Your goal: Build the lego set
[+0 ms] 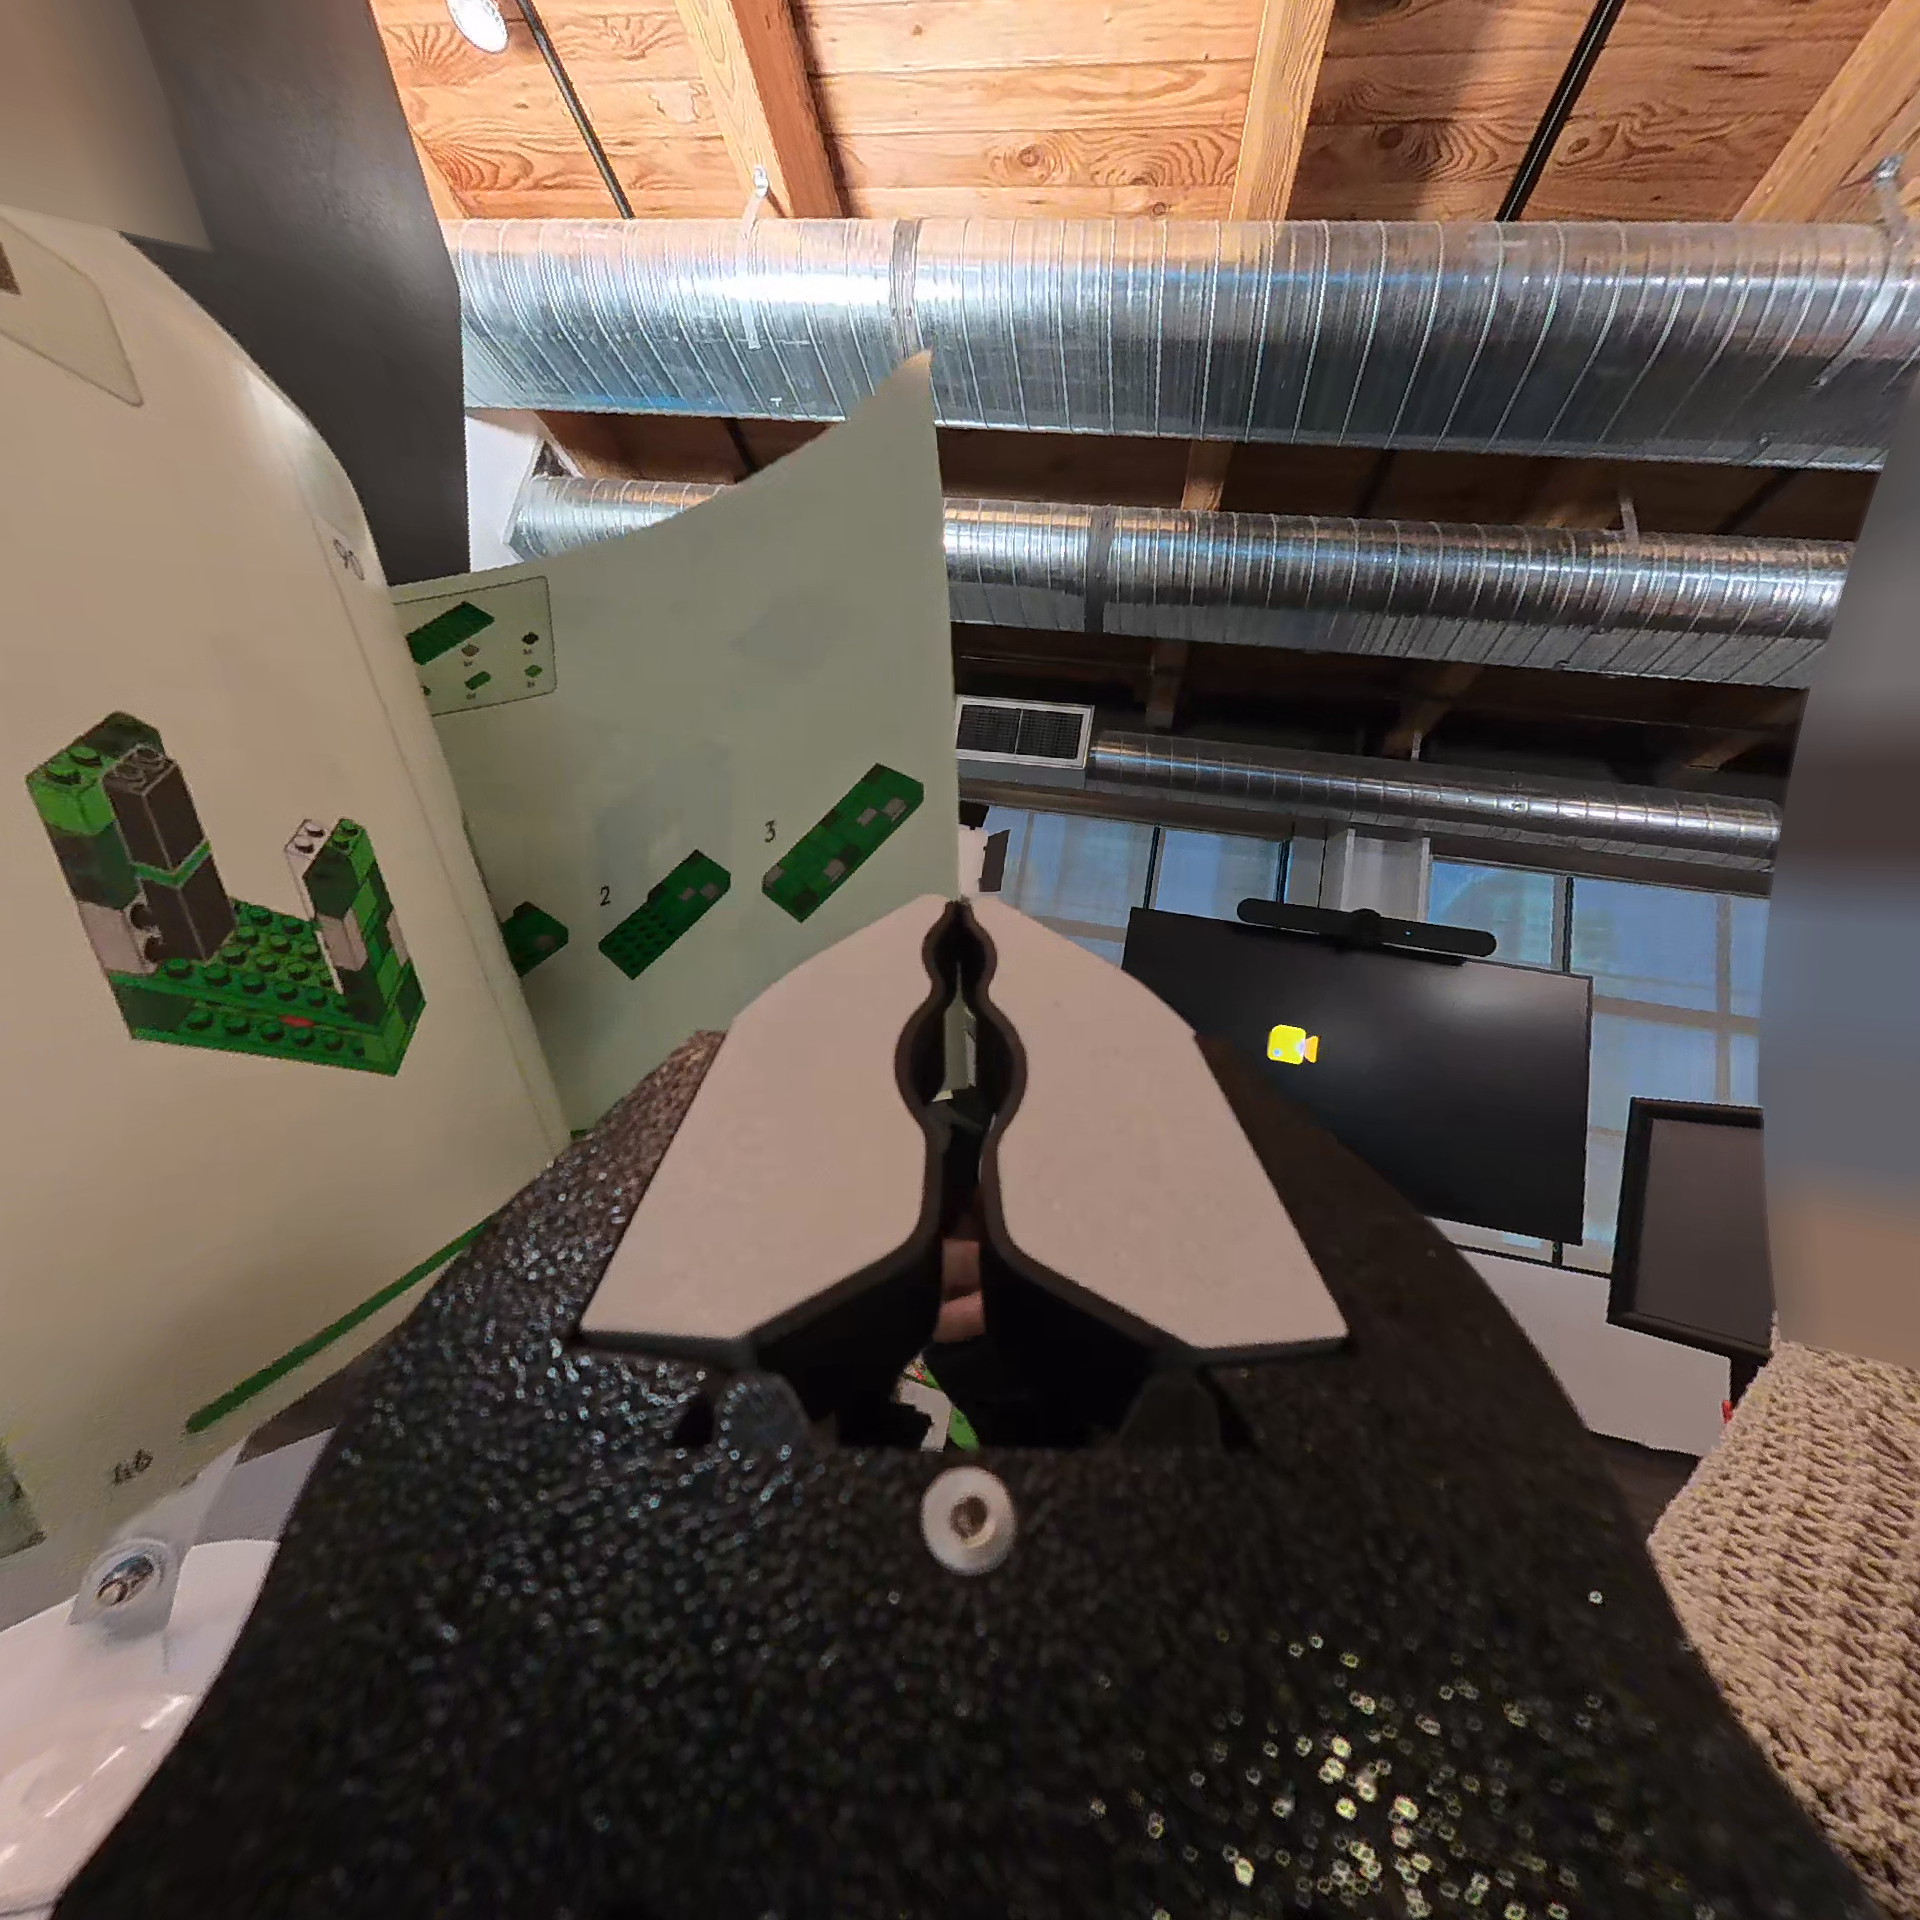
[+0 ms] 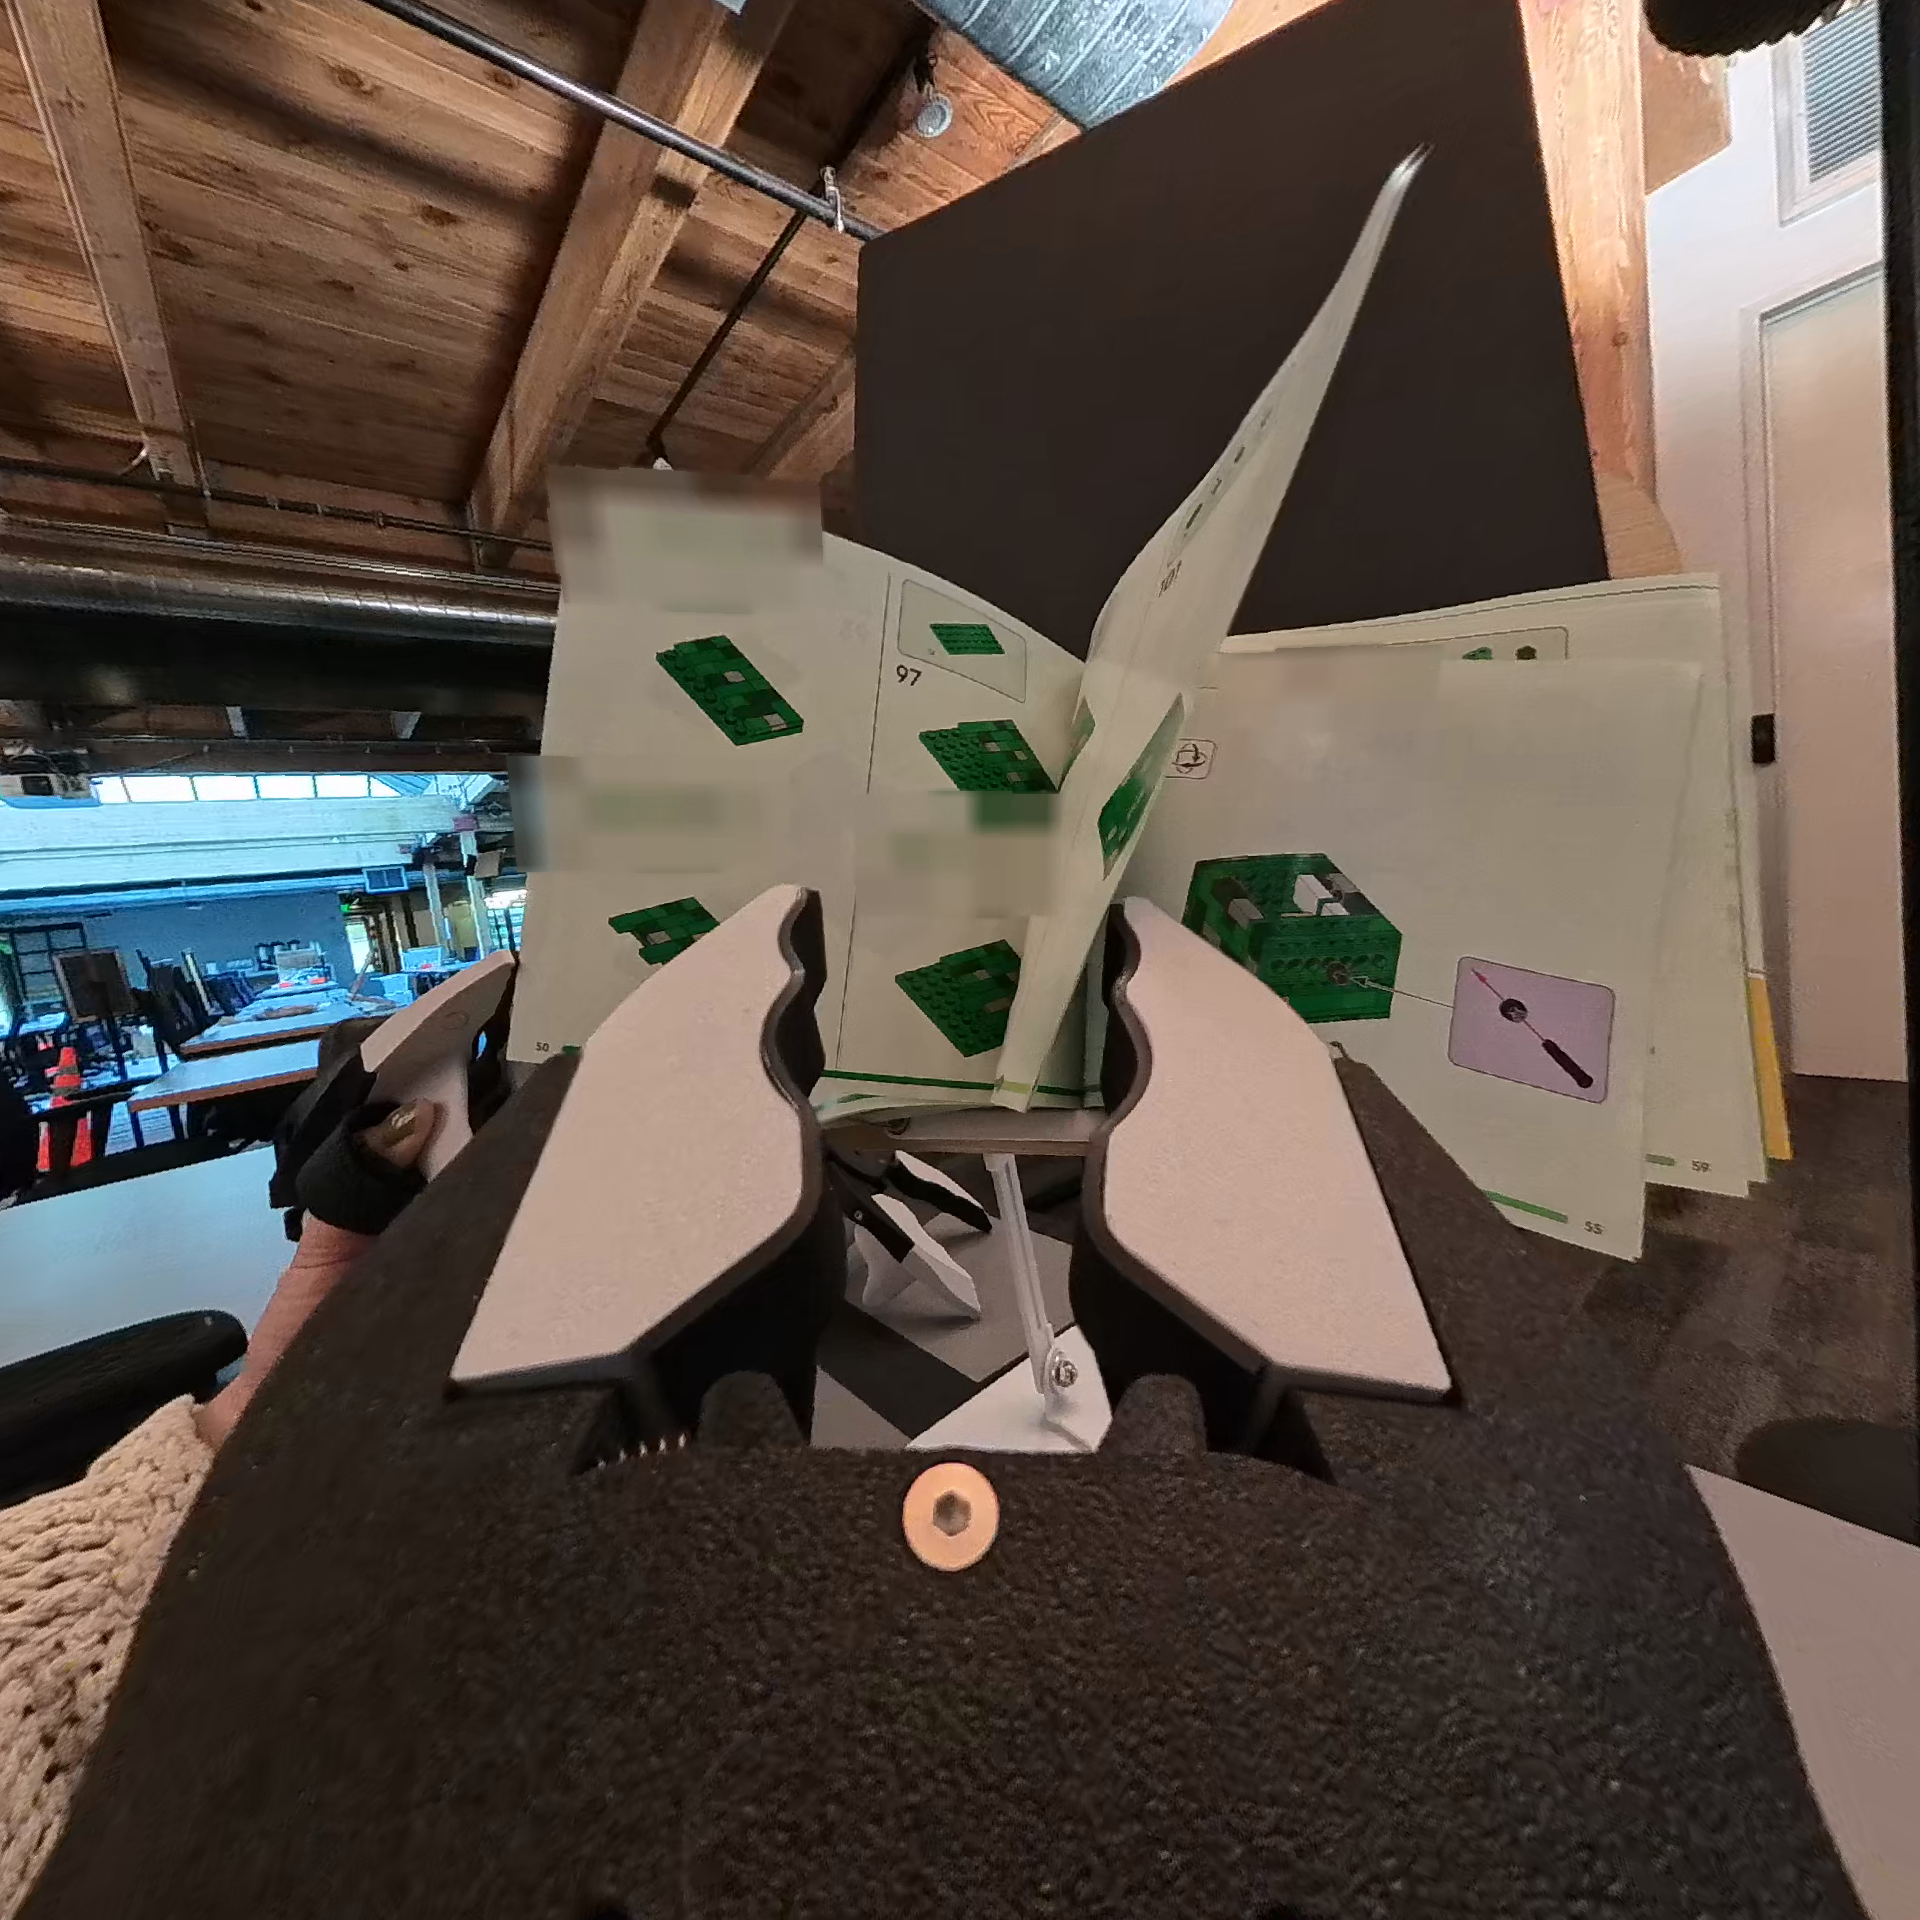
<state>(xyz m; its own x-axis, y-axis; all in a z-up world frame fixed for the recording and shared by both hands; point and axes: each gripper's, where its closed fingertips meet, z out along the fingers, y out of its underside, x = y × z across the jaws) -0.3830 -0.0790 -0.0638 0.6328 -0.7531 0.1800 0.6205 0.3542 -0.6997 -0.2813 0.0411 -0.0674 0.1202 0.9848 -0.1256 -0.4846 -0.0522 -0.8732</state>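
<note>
The LEGO instruction booklet [image 2: 1455, 831] stands open on a white stand [image 2: 1039, 1340], its pages showing green brick builds. One page [image 2: 1195, 644] stands up in the middle, edge-on. My right gripper [image 2: 961, 914] is open, with one finger on each side of that page's lower edge, not touching it. My left gripper [image 1: 956, 914] is shut on the edge of a booklet page [image 1: 727, 727]; a thin pale strip shows between its jaws. It also appears at the left of the right wrist view [image 2: 447, 1039], held by a gloved hand. No loose bricks are in view.
A black panel [image 2: 1195, 416] stands behind the booklet. A dark monitor [image 1: 1351, 1060] and a smaller screen [image 1: 1694, 1226] are to the right of the left gripper. A white table [image 2: 125, 1247] lies at left. Knit sleeves [image 1: 1787, 1558] show at the edges. My right fingertips sit around 15 cm from my left ones.
</note>
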